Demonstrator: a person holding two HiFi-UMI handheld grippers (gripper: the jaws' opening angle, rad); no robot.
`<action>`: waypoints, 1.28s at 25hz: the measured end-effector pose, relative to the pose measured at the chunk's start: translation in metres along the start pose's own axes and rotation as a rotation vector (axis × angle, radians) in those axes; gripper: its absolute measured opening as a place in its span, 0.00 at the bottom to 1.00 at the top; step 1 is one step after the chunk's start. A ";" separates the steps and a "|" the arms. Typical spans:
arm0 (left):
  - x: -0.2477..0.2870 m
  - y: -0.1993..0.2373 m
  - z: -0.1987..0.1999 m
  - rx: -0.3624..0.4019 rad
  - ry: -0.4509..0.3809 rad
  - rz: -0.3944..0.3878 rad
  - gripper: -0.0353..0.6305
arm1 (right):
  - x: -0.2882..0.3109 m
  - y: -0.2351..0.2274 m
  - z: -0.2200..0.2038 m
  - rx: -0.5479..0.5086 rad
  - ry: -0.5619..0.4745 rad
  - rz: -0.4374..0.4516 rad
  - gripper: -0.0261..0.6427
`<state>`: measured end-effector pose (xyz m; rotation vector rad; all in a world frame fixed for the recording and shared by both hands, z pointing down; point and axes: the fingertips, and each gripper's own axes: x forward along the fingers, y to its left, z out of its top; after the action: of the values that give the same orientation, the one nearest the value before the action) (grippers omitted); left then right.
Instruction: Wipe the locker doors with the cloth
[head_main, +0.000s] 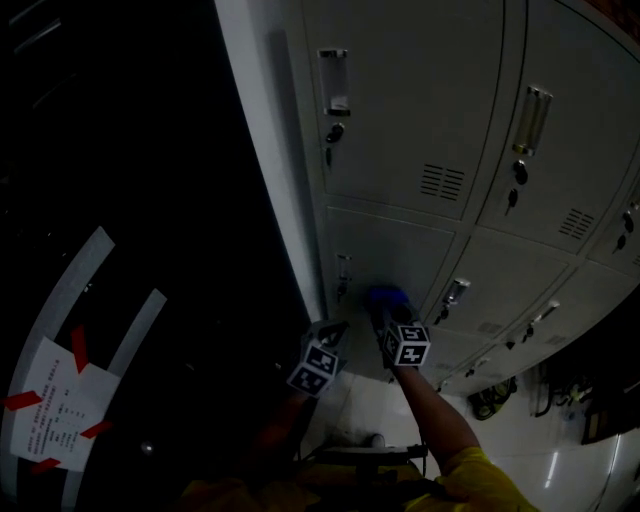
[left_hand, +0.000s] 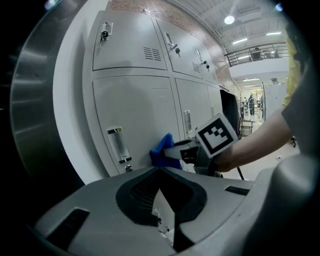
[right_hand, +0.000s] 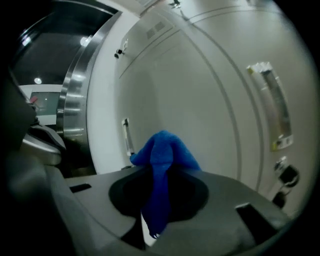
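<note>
Right gripper (right_hand: 159, 175) pinching the blue cloth (right_hand: 163, 152); left gripper (left_hand: 160, 172) pressed together, empty.
Your cloth bunches against the lower locker door (head_main: 390, 245), near its handle (head_main: 343, 272). It looks soft, light and floppy, so keep your pinch on the gathered fold.

My left gripper (left_hand: 162, 202) has a smooth, pale grey shell with a dark, ribbed hollow scooped out around its jaws and a small dark slot on either side. My right gripper (right_hand: 156, 200) is built the same way. Each carries a cube (head_main: 408, 345) faced with black-and-white square markers. I wear a yellow top; its sleeve (head_main: 482, 472) stops above my forearm.
</note>
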<state>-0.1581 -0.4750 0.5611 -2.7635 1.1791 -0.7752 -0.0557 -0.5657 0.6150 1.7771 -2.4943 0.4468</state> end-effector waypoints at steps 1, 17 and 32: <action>-0.003 0.001 -0.001 0.004 0.005 0.007 0.06 | 0.018 0.011 -0.015 -0.002 0.041 0.018 0.14; -0.012 0.008 -0.015 -0.004 0.042 0.032 0.06 | 0.035 -0.021 -0.079 0.017 0.145 -0.040 0.14; -0.011 -0.012 0.007 0.011 0.001 0.004 0.06 | -0.150 0.038 0.052 -0.097 -0.104 0.080 0.14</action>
<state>-0.1531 -0.4596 0.5525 -2.7511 1.1761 -0.7803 -0.0331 -0.4300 0.5274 1.7123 -2.6147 0.2379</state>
